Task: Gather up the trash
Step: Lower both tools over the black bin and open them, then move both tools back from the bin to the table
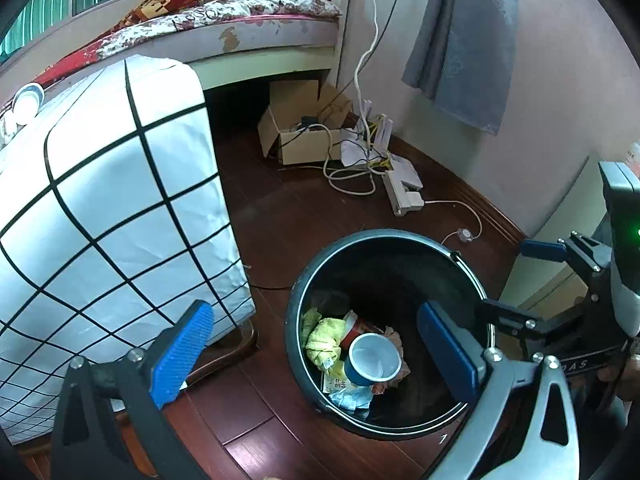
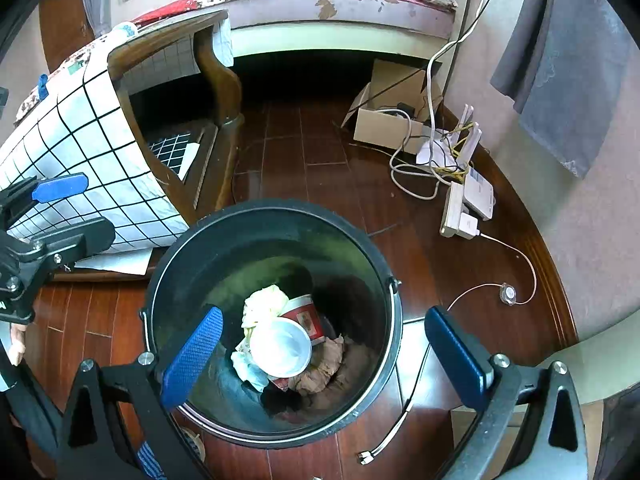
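Observation:
A black round trash bin (image 1: 400,240) stands on the dark wood floor; it also shows in the right wrist view (image 2: 276,210). Inside lie a blue paper cup (image 1: 374,360), a red cup (image 2: 306,314), a yellow cloth (image 1: 322,338), crumpled tissue (image 2: 320,372) and wrappers. My left gripper (image 1: 316,348) is open and empty above the bin's left rim. My right gripper (image 2: 324,356) is open and empty right above the bin. The right gripper also shows in the left wrist view (image 1: 516,284), at the bin's right.
A wooden table with a white grid-pattern cloth (image 1: 100,208) stands left of the bin. A cardboard box (image 1: 296,128), tangled cables (image 2: 424,160) and a power strip (image 2: 460,212) lie by the pink wall. A bed (image 1: 240,24) is behind. A loose cable end (image 2: 366,458) lies near the bin.

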`<state>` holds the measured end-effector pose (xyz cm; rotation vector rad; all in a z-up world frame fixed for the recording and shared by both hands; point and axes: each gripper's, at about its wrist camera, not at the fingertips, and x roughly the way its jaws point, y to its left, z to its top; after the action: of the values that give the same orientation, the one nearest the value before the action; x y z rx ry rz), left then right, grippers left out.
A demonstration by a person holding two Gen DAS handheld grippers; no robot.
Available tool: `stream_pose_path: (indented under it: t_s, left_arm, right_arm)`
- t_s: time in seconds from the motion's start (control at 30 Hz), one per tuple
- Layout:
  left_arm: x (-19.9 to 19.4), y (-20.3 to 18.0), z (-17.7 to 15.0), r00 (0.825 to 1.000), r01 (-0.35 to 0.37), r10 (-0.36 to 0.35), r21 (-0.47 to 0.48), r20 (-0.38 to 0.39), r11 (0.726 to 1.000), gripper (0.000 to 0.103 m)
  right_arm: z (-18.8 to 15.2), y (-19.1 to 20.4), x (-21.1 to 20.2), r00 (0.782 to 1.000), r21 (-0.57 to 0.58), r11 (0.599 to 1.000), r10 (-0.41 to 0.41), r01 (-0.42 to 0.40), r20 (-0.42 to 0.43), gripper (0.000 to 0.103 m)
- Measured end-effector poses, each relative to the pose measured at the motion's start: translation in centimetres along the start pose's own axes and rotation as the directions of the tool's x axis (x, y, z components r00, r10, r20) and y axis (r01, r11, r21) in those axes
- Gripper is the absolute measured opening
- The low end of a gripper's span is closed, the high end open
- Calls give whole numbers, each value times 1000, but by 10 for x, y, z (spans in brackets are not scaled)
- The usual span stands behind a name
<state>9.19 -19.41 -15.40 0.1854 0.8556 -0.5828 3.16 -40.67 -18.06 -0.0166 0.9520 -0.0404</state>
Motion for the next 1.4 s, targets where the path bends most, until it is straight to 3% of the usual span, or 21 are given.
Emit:
stream_pose_path:
  t_s: [0.7, 1.4]
  left_arm:
    - [-22, 4, 5, 996, -59, 60, -13, 63, 998, 102]
    - [-67, 31, 13, 979, -126, 136, -72, 152, 989, 102]
  right_arm:
    - [14, 12, -28, 997, -8, 1000, -5, 6, 82, 102]
    - [42, 48, -67, 985, -80, 997, 28, -15, 168, 102]
